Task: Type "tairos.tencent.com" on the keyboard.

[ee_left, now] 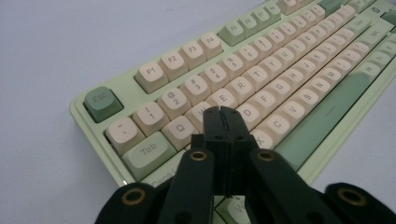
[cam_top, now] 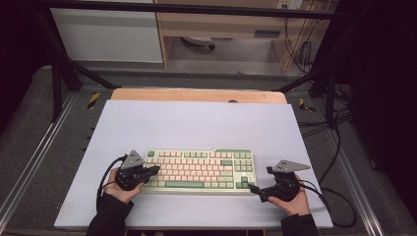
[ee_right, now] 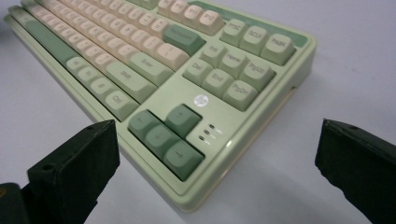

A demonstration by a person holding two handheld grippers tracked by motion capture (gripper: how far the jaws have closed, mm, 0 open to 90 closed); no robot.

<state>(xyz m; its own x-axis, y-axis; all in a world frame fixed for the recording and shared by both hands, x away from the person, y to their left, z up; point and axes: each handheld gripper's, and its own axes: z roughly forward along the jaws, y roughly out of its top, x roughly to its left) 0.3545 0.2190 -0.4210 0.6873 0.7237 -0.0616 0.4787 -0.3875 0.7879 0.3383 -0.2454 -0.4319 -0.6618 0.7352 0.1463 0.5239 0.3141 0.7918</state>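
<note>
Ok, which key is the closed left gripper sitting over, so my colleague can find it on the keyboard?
Start at the green and cream keyboard on the pale table, at its end with the green Esc key. The left gripper, jaws shut, has its tips over the cream key between Q and E. Its legend is hidden, unlike its neighbours'.

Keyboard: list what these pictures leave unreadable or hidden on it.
- Keyboard, high view: key legends too small to read.
- Left gripper view: the shut jaws of the left gripper cover the keys right of W and Q, so which key the tips press is hidden.
- Right gripper view: arrow keys show no readable marks; far key rows are blurred.
- Right gripper: jaws open, their tips cut off by the frame edges.
</note>
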